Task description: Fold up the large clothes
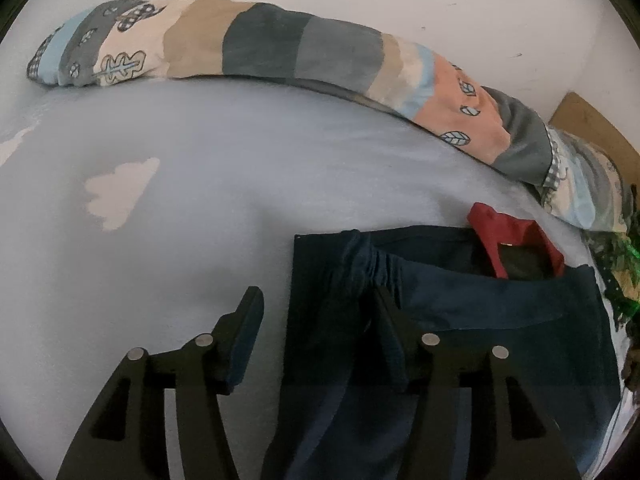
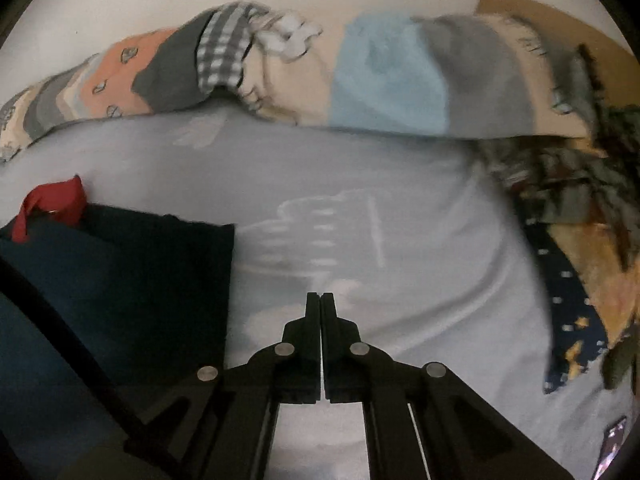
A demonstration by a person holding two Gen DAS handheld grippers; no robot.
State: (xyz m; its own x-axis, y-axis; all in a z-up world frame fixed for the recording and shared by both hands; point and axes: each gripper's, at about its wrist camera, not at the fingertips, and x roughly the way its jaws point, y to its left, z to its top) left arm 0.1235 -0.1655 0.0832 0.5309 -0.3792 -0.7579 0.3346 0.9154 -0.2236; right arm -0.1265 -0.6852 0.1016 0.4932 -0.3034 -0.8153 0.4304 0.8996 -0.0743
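A folded navy garment (image 1: 480,312) with a red collar (image 1: 504,236) lies on the pale blue bed sheet (image 1: 200,200). My left gripper (image 1: 316,312) is open, its jaws straddling the garment's left edge: the left finger over bare sheet, the right finger over the navy cloth. In the right wrist view the same garment (image 2: 120,280) lies at the left with its red collar (image 2: 52,204). My right gripper (image 2: 321,300) is shut and empty, above bare sheet to the right of the garment.
A long patchwork pillow (image 1: 280,48) runs along the white wall at the far edge of the bed. A heap of patterned clothes (image 2: 580,240) lies at the right. A brown board (image 2: 540,12) leans at the far right corner.
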